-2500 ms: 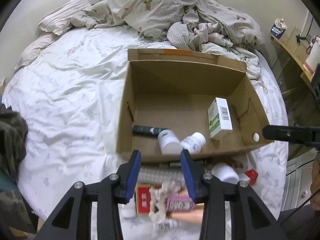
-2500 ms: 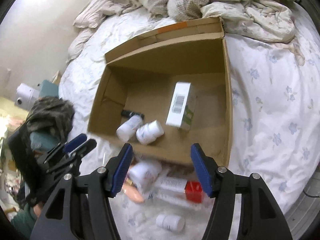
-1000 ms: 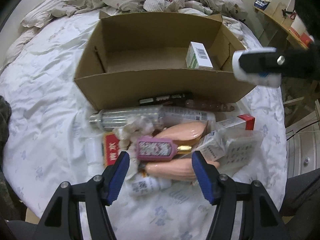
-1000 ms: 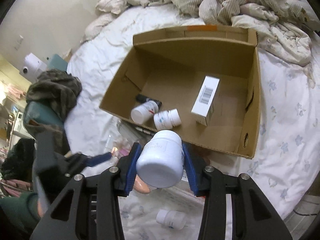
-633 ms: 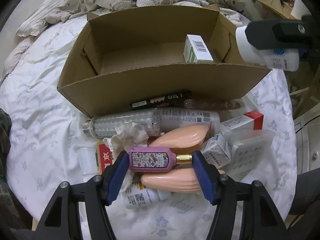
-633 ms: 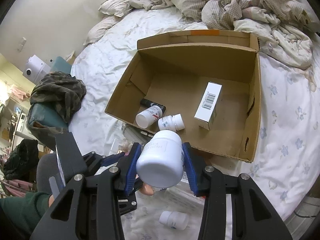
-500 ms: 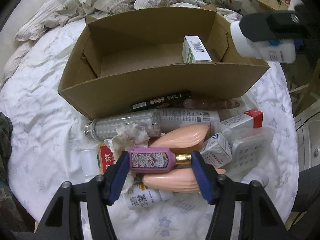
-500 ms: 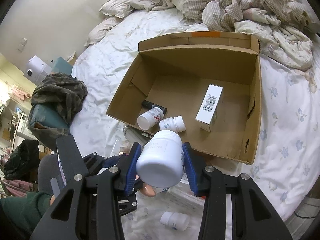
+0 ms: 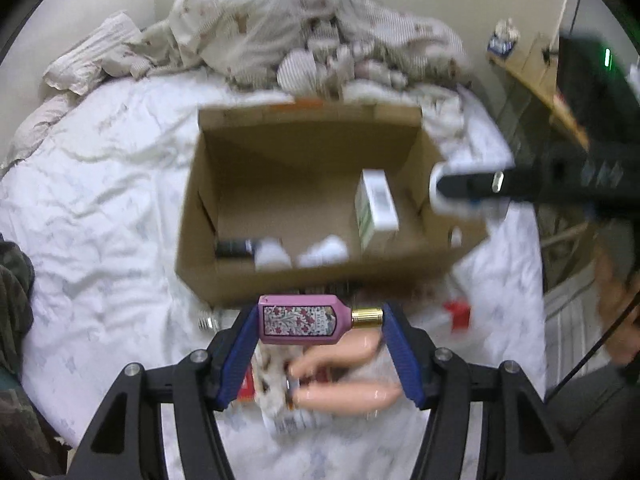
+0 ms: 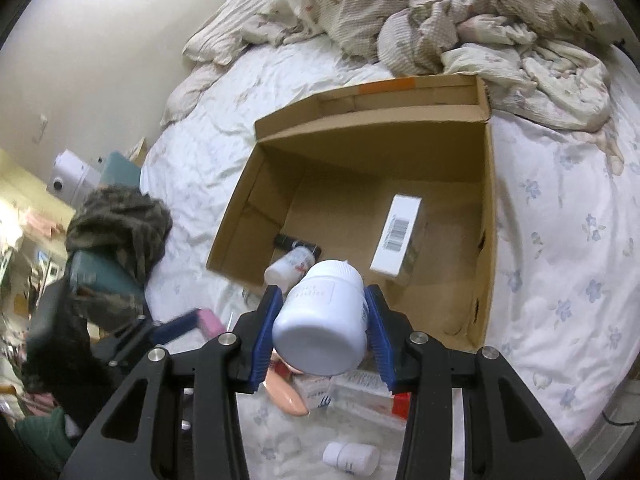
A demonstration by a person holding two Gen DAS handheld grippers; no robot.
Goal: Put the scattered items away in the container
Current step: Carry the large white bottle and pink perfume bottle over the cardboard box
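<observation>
- My left hand-held gripper [image 9: 320,322] clamps the pink perfume bottle [image 9: 298,320] crosswise, base against one pad and gold cap against the other, just short of the cardboard box's [image 9: 280,280] near wall.
- My right hand-held gripper [image 10: 322,320] grips the white pill bottle [image 10: 322,320] by its sides, cap pointing toward the box [image 10: 490,240], over its near edge.
- To do this well, I judge each bottle should clear the near wall and be let go low over bare floor, away from the white carton [image 10: 398,234] and the small bottles [image 10: 290,266] in the near left corner.
- More items [image 10: 352,394] lie on the bed [image 10: 560,220] against the box's near side.
</observation>
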